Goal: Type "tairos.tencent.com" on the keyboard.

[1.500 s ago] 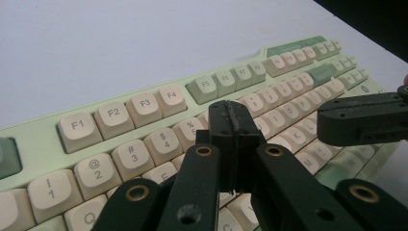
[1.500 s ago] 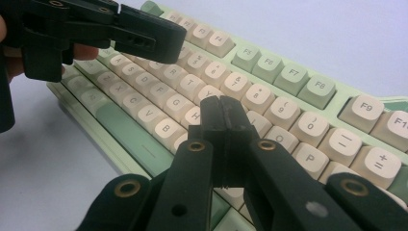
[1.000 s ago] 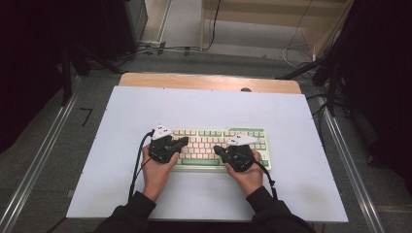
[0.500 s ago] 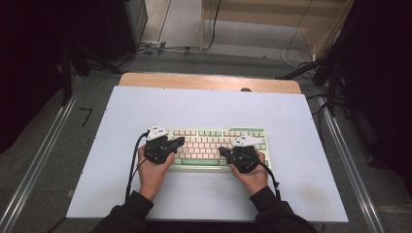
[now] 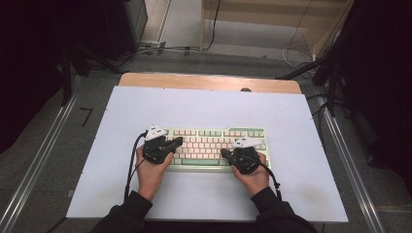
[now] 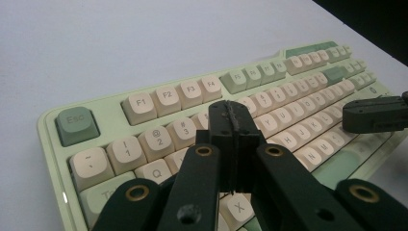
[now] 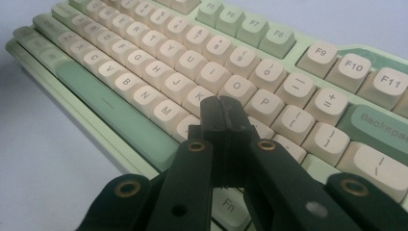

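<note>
Keyboard [image 5: 216, 148] sits mid-table [image 5: 291, 116], wide bare margins around; left gripper [image 5: 177, 141] and right gripper [image 5: 225, 153] closed, empty

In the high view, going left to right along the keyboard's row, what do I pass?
Bare white table → left gripper's cable → left gripper, jaws shut over the keyboard's left end → open middle keys of the green keyboard → right gripper, jaws shut over the right part → bare table.

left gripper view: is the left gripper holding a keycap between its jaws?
No. The left gripper has its jaws shut flat against each other with nothing between them, poised above the keyboard.
</note>
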Demonstrator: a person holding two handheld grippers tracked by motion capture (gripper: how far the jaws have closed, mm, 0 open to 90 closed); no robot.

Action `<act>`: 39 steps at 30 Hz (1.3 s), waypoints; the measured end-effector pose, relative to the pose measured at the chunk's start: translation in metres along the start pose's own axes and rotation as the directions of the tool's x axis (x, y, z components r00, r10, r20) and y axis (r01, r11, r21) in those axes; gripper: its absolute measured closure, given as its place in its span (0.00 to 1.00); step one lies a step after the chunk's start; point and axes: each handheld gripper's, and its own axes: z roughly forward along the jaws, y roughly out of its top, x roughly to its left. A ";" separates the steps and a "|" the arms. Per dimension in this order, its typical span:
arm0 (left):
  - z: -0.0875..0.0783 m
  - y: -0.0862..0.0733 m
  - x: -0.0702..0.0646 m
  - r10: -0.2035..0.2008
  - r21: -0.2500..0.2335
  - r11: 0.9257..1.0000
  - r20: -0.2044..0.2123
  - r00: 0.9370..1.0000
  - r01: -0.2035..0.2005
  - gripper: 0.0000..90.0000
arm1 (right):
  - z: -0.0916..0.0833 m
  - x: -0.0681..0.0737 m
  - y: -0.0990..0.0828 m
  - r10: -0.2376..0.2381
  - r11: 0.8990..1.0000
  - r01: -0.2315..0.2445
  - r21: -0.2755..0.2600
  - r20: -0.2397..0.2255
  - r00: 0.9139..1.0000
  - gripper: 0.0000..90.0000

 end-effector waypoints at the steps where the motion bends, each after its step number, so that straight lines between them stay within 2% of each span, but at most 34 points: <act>1: 0.000 0.000 0.000 0.000 -0.001 1.000 0.000 1.000 0.000 1.00 | 0.000 0.000 0.000 -0.001 1.000 0.001 0.001 -0.001 1.000 0.98; 8: 0.002 -0.002 -0.002 0.004 0.010 1.000 0.001 1.000 -0.004 1.00 | 0.003 0.000 -0.001 -0.001 1.000 0.001 0.029 0.004 1.000 0.98; 14: 0.001 -0.002 -0.003 0.006 0.010 1.000 0.004 1.000 -0.006 1.00 | -0.003 0.004 0.003 0.001 1.000 -0.001 -0.020 -0.010 1.000 0.98; 23: 0.003 -0.005 -0.006 0.012 0.022 1.000 0.018 1.000 -0.012 1.00 | 0.000 0.005 0.007 0.002 1.000 -0.003 -0.030 -0.020 1.000 0.98; 39: -0.001 -0.010 -0.009 0.019 0.045 0.999 0.028 0.999 -0.020 1.00 | 0.008 0.002 0.013 0.023 0.999 -0.023 -0.041 -0.013 1.000 0.98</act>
